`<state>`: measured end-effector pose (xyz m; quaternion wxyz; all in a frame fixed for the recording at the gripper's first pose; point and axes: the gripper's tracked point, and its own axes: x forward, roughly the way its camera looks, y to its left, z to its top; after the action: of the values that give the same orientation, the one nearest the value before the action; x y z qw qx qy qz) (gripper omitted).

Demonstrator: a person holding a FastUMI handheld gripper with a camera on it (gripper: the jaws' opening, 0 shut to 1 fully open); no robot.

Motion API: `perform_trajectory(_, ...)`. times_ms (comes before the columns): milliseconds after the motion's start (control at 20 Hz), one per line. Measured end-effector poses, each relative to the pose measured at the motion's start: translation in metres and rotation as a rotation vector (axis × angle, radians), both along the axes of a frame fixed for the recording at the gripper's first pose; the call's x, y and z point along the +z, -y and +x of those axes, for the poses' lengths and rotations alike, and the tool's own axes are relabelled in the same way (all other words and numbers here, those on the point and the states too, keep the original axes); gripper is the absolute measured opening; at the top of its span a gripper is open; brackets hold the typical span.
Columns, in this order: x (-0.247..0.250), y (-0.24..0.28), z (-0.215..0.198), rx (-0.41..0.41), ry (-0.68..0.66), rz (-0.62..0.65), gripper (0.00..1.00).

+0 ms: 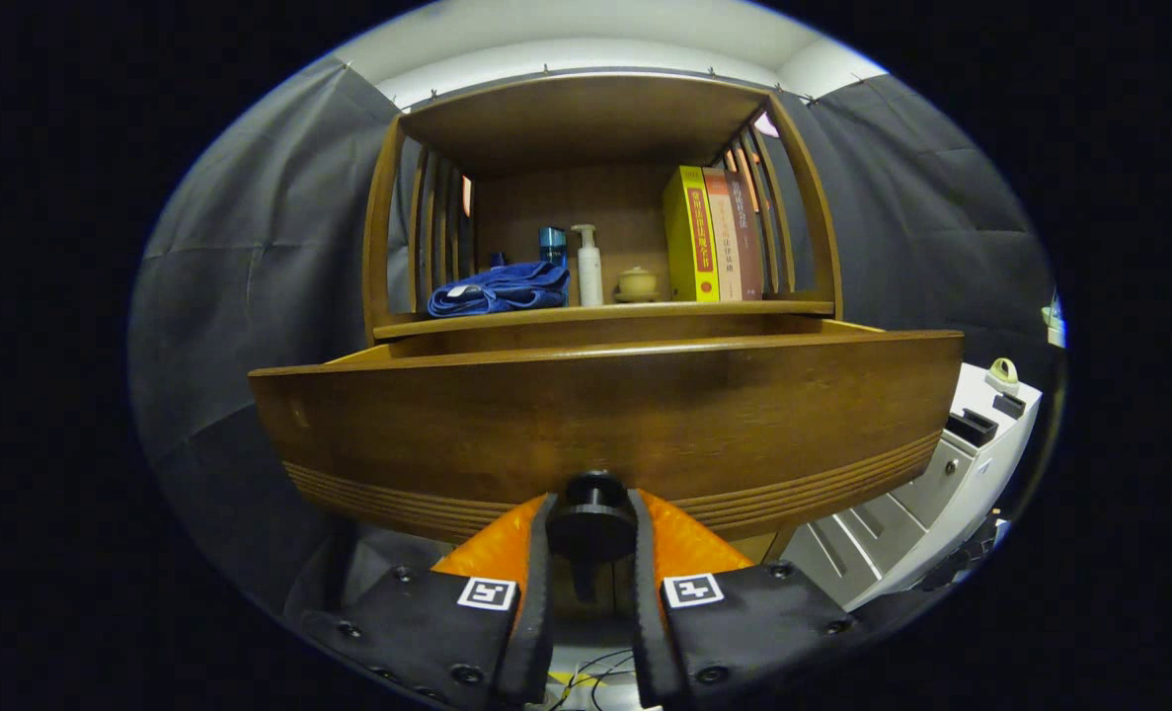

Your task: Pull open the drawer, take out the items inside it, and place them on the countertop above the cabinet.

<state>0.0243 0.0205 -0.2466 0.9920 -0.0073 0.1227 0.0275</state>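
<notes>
A wooden drawer front (605, 415) fills the space just ahead of me, pulled out from the wooden cabinet. Its round dark knob (592, 518) sits between my fingers, and both press on its sides. My gripper (592, 528) is shut on that knob. The drawer's inside is hidden behind its front panel. Above it runs the countertop (773, 308), which carries a folded blue cloth (500, 288), a white pump bottle (588, 265), a blue bottle (552, 244), a small lidded jar (637, 284) and upright books (712, 235).
Slatted wooden sides and a top board (586, 118) enclose the countertop shelf. A white drawer unit (941, 474) stands low to the right of the cabinet, with small objects on top. Dark cloth walls surround the booth. Cables lie on the floor below my fingers.
</notes>
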Motion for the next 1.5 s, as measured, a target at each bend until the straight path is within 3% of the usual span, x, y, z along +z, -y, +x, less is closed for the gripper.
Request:
perform_trajectory(300,0.004,0.001,0.001,-0.008,0.019,-0.034,0.64)
perform_trajectory(550,0.02,-0.017,-0.012,0.052,0.066,-0.016,1.0)
perform_trajectory(750,0.092,-0.012,-0.027,0.059,0.225,0.004,0.99)
perform_trajectory(900,0.16,-0.001,-0.004,0.048,0.274,-0.009,0.99)
perform_trajectory(1050,0.206,0.004,0.033,0.062,0.19,-0.056,0.99)
perform_trajectory(1200,0.222,-0.003,0.083,0.088,0.03,-0.014,0.99)
perform_trajectory(1350,0.192,0.006,0.13,0.049,-0.194,-0.041,1.0)
perform_trajectory(1500,0.135,0.013,0.152,0.001,-0.416,-0.08,1.0)
